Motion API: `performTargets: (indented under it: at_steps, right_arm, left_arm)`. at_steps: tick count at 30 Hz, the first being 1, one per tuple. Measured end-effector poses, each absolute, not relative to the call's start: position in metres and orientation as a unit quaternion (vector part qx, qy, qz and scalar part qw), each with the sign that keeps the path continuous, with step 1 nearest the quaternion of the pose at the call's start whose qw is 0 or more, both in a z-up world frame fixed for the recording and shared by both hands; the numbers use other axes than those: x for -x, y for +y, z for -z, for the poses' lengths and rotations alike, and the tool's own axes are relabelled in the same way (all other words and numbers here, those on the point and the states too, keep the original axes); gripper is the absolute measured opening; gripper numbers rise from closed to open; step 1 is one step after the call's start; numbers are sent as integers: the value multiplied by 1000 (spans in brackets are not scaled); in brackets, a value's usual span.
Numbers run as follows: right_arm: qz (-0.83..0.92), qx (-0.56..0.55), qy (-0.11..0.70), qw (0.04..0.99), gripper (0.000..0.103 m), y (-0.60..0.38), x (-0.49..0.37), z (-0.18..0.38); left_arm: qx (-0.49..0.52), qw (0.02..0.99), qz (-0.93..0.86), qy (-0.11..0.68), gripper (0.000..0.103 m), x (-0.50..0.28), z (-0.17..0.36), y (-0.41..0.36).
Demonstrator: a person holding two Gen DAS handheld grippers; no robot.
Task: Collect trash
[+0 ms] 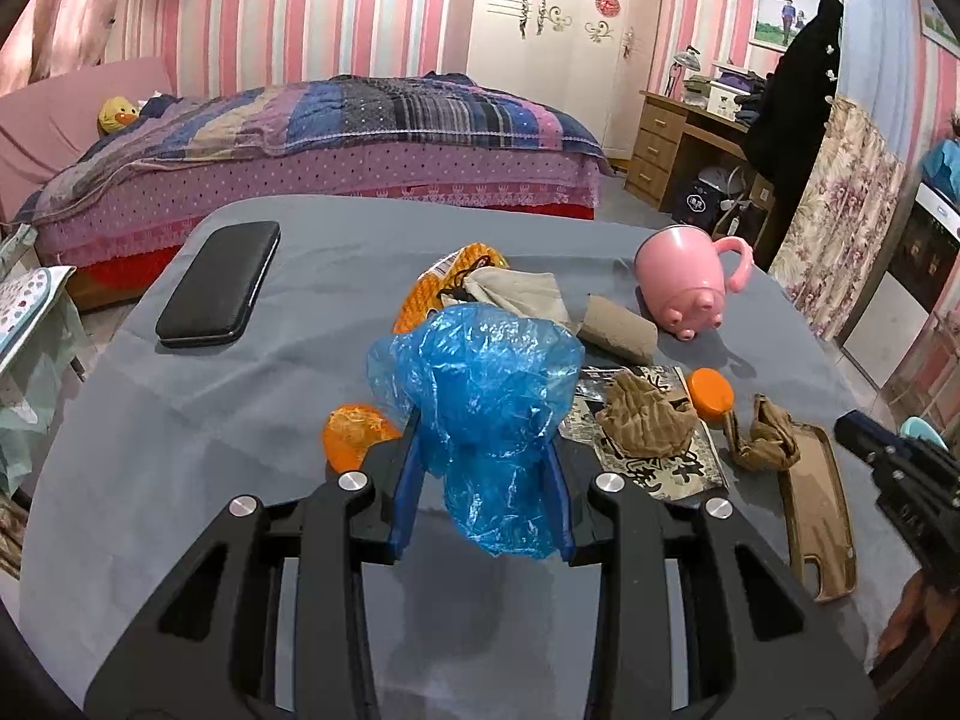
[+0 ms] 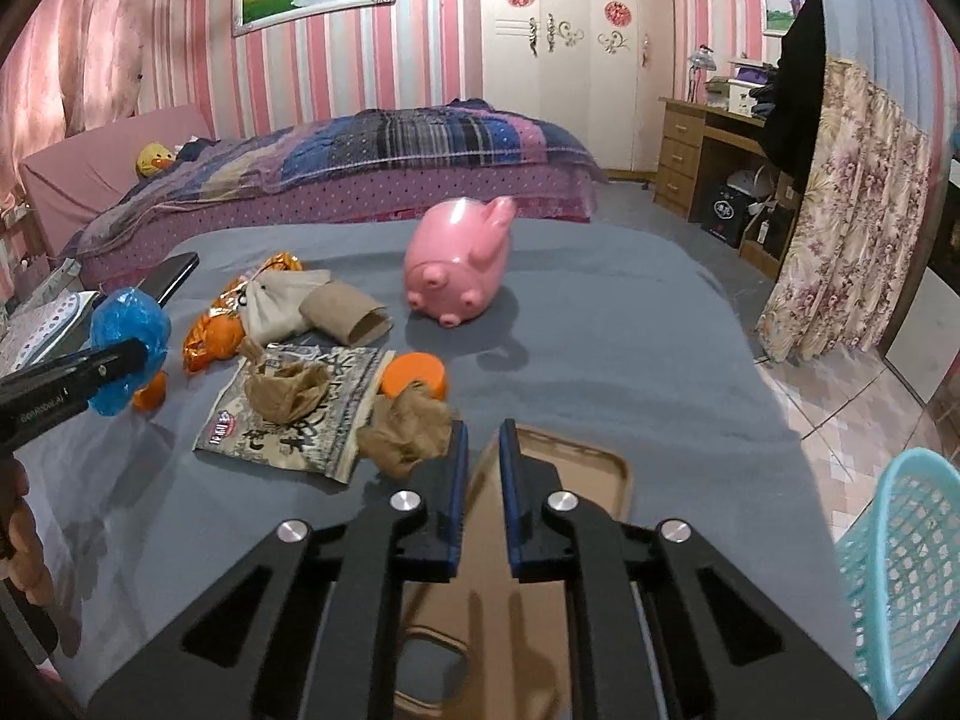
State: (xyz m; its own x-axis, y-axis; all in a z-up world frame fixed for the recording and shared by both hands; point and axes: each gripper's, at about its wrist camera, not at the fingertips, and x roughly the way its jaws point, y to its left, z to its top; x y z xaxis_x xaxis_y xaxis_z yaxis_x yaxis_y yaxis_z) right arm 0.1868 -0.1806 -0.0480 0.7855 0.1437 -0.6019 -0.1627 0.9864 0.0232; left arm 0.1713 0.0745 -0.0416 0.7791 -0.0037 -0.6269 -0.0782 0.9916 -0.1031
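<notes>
My left gripper [image 1: 480, 450] is shut on a crumpled blue plastic bag [image 1: 486, 396] and holds it above the grey table; it also shows in the right wrist view [image 2: 126, 348]. My right gripper [image 2: 480, 450] is nearly closed and empty, over a tan phone case [image 2: 558, 480]. Trash lies on the table: a printed snack wrapper [image 2: 300, 420], brown crumpled stockings [image 2: 408, 426], a cardboard tube [image 2: 348, 312], an orange lid [image 2: 417, 375], an orange foil packet [image 2: 210, 330] and a beige cloth [image 2: 282, 300].
A pink pig mug [image 2: 456, 264] lies on its side at the table's back. A black case [image 1: 222, 282] lies at the back left. A turquoise basket [image 2: 906, 570] stands right of the table. A bed [image 1: 330, 138] stands beyond the table.
</notes>
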Motion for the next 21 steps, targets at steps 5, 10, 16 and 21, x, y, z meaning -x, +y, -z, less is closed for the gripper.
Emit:
performTargets:
  at_steps: [5,10,16,21]
  right_arm:
    - [-71,0,318,945,11,-200,-185,49]
    - [-66,-11,319,945,11,-209,-187,50]
    - [-80,-27,319,944,16,-205,-190,53]
    - [-83,2,322,943,72,-172,-194,60]
  left_arm:
    - [63,941,-18,332,33,-170,40,73]
    - [57,942,-23,330,33,-169,39,73]
    - [68,941,-21,331,33,-169,38,77]
    - [64,942,-26,328,33,-169,37,78]
